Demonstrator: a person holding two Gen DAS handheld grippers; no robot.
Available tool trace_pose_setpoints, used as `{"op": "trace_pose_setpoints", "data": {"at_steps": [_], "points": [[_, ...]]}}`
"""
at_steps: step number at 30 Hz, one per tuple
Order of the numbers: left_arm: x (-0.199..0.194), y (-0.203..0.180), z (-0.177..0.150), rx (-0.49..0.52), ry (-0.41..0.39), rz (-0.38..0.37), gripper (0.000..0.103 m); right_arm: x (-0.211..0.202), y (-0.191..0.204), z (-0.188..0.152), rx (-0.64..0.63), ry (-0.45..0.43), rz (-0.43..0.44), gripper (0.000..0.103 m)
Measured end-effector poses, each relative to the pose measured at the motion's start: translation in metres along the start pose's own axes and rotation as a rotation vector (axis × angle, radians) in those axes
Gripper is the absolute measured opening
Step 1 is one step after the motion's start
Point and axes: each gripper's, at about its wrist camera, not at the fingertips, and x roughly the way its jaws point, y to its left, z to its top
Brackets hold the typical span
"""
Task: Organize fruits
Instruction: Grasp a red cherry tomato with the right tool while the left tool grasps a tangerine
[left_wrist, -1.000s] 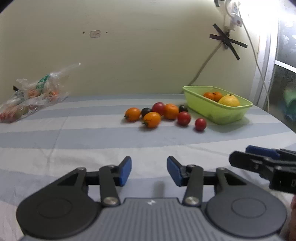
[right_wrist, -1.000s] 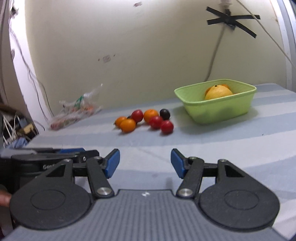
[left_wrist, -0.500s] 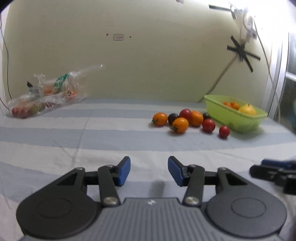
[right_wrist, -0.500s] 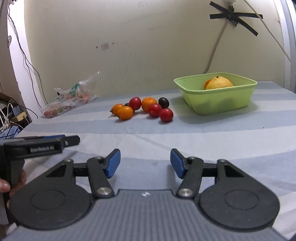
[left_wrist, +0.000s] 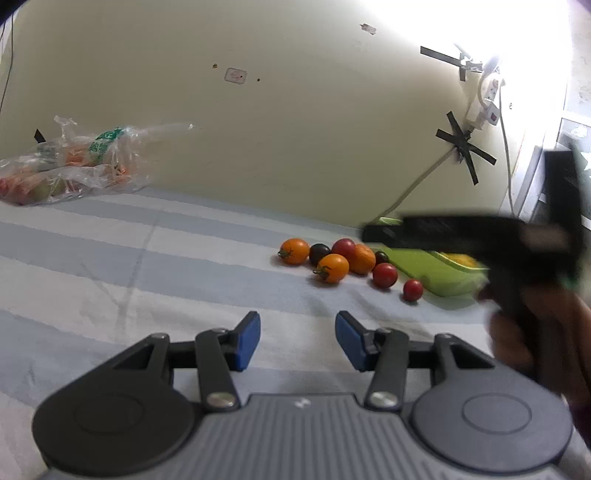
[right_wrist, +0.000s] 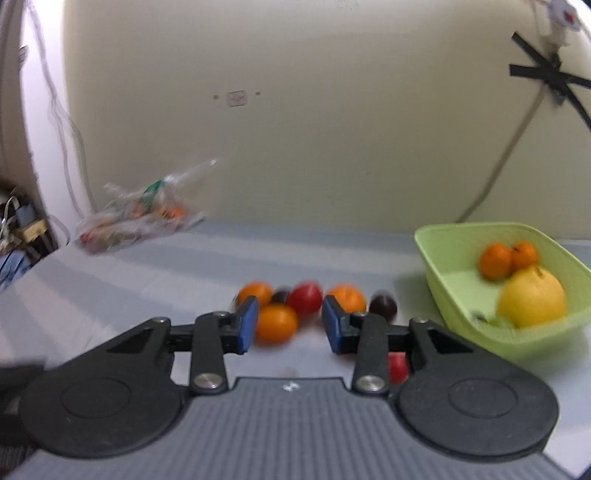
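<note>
A cluster of small orange, red and dark fruits (left_wrist: 343, 260) lies on the striped cloth beside a green basket (left_wrist: 439, 275). In the right wrist view the basket (right_wrist: 443, 240) holds two small oranges (right_wrist: 496, 260) and a big yellow fruit (right_wrist: 532, 302). My right gripper (right_wrist: 290, 325) hovers just short of the cluster with its jaws closing. An orange fruit (right_wrist: 275, 321) shows through the gap near the left pad, and no pad presses on it. My left gripper (left_wrist: 297, 339) stays back over bare cloth, open with nothing between its fingers.
A clear plastic bag of produce (left_wrist: 74, 162) lies at the far left against the wall. A hand (left_wrist: 535, 332) with the other black tool crosses in front of the basket in the left wrist view. A cable and taped crosses hang on the wall behind.
My right gripper has moved forward to the fruit cluster and its jaws have narrowed. In the left wrist view the other tool now reaches across the basket, and that view has tilted.
</note>
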Motion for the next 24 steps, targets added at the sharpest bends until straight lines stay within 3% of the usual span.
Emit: {"op": "trace_pose_setpoints", "data": {"at_steps": [7,9,15,21,24], "points": [[0.001,-0.001,0.001,-0.003,0.011,-0.013,0.047,0.057,-0.006,0.022,-0.015,0.108,0.028,0.039],[0.004,-0.001,0.003,-0.003,0.026,-0.028,0.047,0.062,-0.005,0.020,-0.030,0.150,0.025,0.027],[0.036,-0.019,0.017,0.167,0.084,-0.027,0.047,0.030,-0.014,0.009,0.047,0.145,0.091,0.026],[0.060,-0.031,0.024,0.248,0.128,-0.115,0.050,-0.002,-0.024,-0.018,0.127,0.162,0.167,0.026],[0.061,-0.033,0.025,0.231,0.138,-0.164,0.051,-0.015,-0.031,-0.028,0.182,0.152,0.170,0.027]]}}
